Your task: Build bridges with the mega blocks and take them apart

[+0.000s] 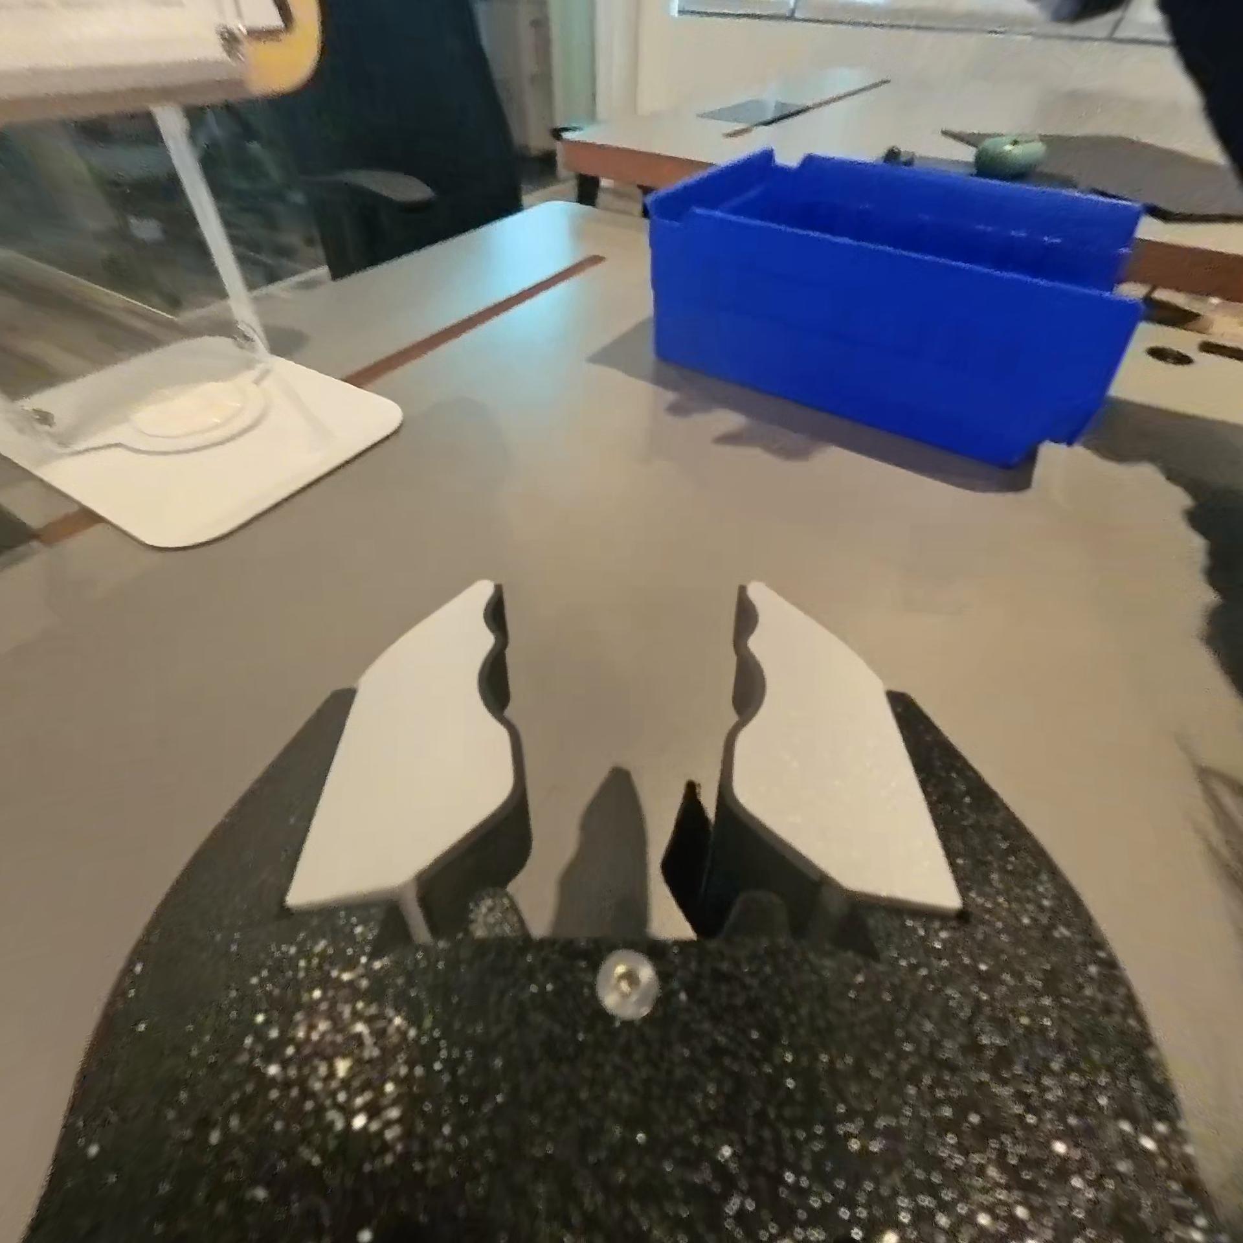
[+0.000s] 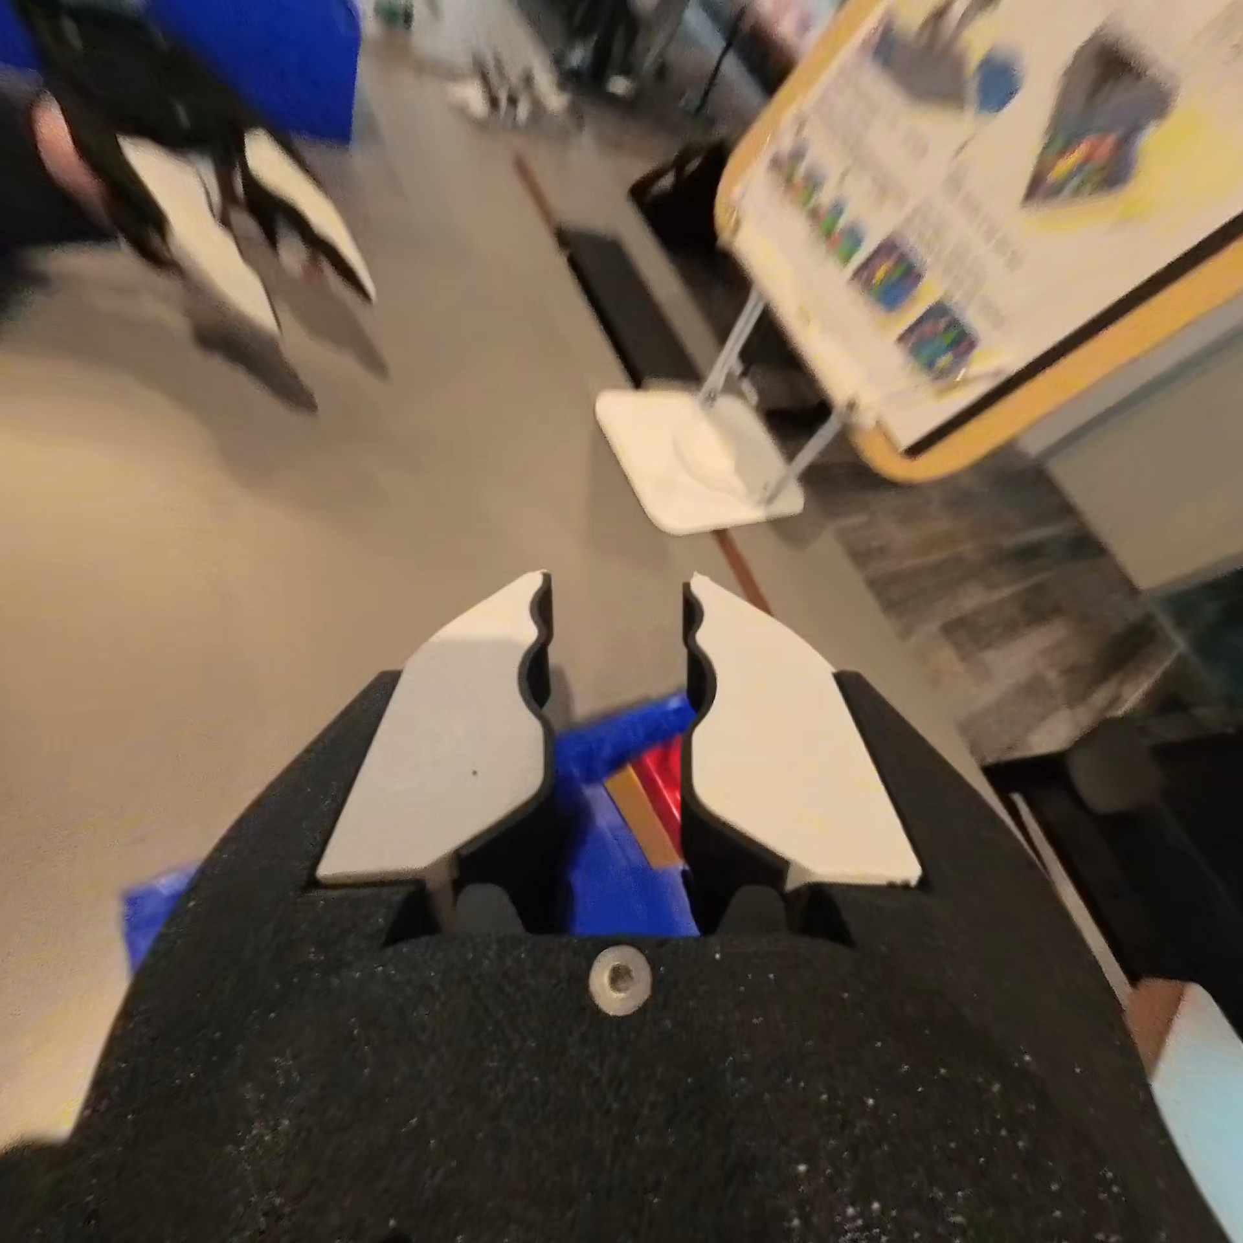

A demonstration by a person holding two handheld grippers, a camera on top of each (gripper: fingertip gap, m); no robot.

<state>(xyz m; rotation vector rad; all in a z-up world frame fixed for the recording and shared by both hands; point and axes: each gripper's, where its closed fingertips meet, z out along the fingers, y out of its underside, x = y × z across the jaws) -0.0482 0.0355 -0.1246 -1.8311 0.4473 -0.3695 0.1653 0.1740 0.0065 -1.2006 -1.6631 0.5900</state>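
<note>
In the left wrist view my left gripper (image 1: 619, 592) is open and empty, low over the bare grey table (image 1: 605, 511). A blue plastic bin (image 1: 888, 316) stands ahead to the right; its contents are hidden by its walls. In the right wrist view my right gripper (image 2: 617, 582) is open and empty, held above a blue bin (image 2: 605, 841) that shows between the fingers, with a red block (image 2: 662, 773) and an orange-tan block (image 2: 642, 814) inside. The left gripper (image 2: 269, 282) shows blurred at the upper left, open.
A white stand base (image 1: 222, 450) with clear acrylic legs holds a yellow-framed picture board (image 2: 975, 222) at the table's edge. A brown strip (image 1: 484, 316) runs across the table. A second table (image 1: 740, 141) and a dark chair (image 1: 377, 188) lie beyond. One gripper's finger ends stand about 30 cm off the other's.
</note>
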